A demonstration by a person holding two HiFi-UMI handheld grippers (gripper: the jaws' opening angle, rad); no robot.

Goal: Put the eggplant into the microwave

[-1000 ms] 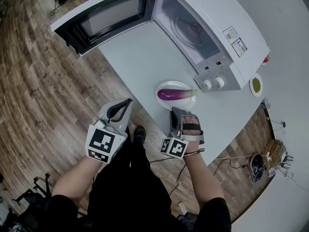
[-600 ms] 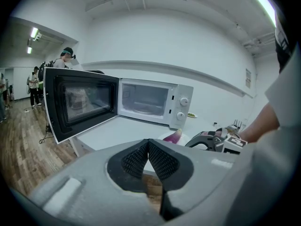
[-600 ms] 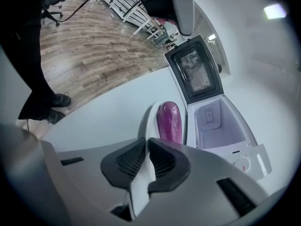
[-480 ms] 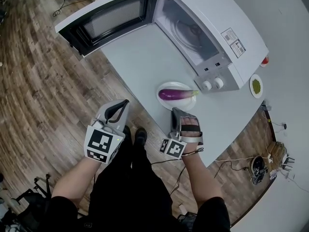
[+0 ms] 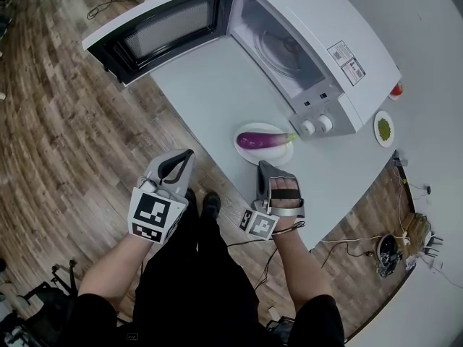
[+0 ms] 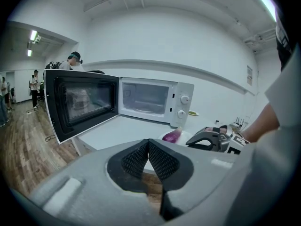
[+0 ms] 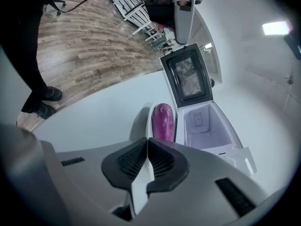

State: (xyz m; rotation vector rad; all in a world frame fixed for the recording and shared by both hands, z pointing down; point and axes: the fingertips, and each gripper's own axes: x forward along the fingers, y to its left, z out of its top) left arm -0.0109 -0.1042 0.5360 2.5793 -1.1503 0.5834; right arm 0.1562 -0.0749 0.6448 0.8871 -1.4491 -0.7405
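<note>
Both tongs are sitting pinched closed with nothing in them. The left gripper [image 5: 187,156] is hanging off the table [image 5: 210,85] edge over the floor, and the right gripper [image 5: 263,168] is pointing at the eggplant [image 5: 262,141] from just short of it. So the task isn't really getting going yet imo. The eggplant is lying on its white plate [image 5: 246,151], right beside the microwave [image 5: 311,35] knobs [image 5: 316,126]. The door [image 5: 166,24] is standing wide open, so grabbing it and getting it inside is what's remaining. Two stickers [image 5: 346,58] are showing on the microwave top, but I'm not making out any print or brand.
</note>
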